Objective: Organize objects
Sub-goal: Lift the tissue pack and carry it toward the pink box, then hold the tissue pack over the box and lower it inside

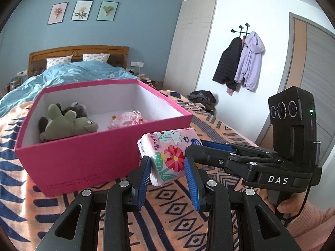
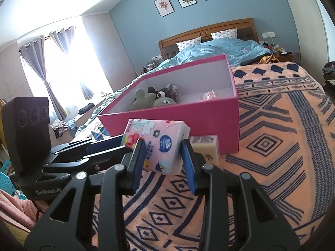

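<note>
- pink tissue pack point(image 1: 170, 156) is held above the bed's patterned blanket point(image 1: 178, 215), just in front of the pink box point(image 1: 88, 159).
- left gripper point(image 1: 167, 163) fingers are clamped on one end.
- right gripper point(image 2: 162, 148) fingers are clamped on the other end.

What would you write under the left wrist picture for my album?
Both grippers hold a flowery tissue pack beside the pink box of plush toys.
</note>
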The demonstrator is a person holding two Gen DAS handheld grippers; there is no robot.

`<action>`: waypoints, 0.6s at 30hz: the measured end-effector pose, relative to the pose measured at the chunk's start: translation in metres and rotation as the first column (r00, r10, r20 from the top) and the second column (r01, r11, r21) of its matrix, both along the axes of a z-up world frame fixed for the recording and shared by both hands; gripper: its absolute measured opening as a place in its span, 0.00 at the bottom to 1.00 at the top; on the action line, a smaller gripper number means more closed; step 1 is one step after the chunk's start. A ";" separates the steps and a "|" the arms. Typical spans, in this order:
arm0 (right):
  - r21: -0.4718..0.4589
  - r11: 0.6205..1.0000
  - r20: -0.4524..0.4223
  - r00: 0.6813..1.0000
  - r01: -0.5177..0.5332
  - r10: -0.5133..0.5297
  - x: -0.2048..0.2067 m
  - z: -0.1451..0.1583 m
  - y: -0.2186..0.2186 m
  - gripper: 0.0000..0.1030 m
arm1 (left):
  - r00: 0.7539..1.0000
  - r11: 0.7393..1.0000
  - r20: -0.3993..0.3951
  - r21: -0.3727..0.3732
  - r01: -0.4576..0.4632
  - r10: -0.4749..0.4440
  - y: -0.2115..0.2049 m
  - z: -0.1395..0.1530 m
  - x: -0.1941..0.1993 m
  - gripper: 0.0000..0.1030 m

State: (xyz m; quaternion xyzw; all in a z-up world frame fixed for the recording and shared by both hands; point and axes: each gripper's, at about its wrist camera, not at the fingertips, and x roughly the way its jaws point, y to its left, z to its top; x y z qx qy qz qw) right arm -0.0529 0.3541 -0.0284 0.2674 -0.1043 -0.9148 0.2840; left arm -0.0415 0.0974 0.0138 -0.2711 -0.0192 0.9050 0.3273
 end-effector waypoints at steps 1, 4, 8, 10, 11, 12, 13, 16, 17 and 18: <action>0.003 1.000 -0.004 1.000 0.000 0.000 -0.001 0.002 -0.001 0.37 | 1.000 1.000 -0.001 0.003 -0.003 0.003 -0.001 0.002 -0.001 0.32; 0.005 1.000 -0.012 1.000 -0.003 0.003 -0.002 0.006 -0.004 0.37 | 1.000 1.000 0.004 0.010 -0.014 0.014 -0.004 0.008 -0.006 0.32; 0.006 1.000 -0.022 1.000 -0.007 0.007 -0.008 0.012 -0.006 0.37 | 1.000 1.000 -0.004 -0.013 -0.028 0.028 -0.001 0.015 -0.011 0.32; 0.008 1.000 -0.027 1.000 -0.005 0.006 -0.012 0.017 -0.006 0.37 | 0.999 0.999 -0.011 -0.024 -0.031 0.030 0.001 0.018 -0.012 0.32; 0.005 1.000 -0.032 0.999 -0.005 0.005 -0.014 0.020 -0.006 0.37 | 0.999 0.999 -0.017 -0.028 -0.033 0.032 0.001 0.020 -0.014 0.32; 0.000 1.000 -0.036 0.999 -0.007 0.007 -0.016 0.022 -0.005 0.37 | 0.999 0.999 -0.019 -0.029 -0.034 0.034 0.001 0.022 -0.015 0.32; -0.004 1.000 -0.039 0.999 -0.009 0.009 -0.019 0.025 -0.004 0.37 | 0.999 0.999 -0.019 -0.027 -0.035 0.035 0.001 0.024 -0.017 0.32; -0.010 1.000 -0.056 0.998 -0.014 0.013 -0.023 0.031 -0.004 0.37 | 0.999 0.998 -0.021 -0.031 -0.046 0.046 0.001 0.028 -0.024 0.32; -0.010 1.000 -0.063 0.998 -0.014 0.014 -0.025 0.033 -0.005 0.37 | 0.999 0.998 -0.019 -0.032 -0.050 0.050 0.002 0.028 -0.027 0.32; -0.010 1.000 -0.068 0.998 -0.014 0.013 -0.025 0.034 -0.005 0.37 | 0.999 0.998 -0.016 -0.032 -0.051 0.051 0.002 0.028 -0.029 0.32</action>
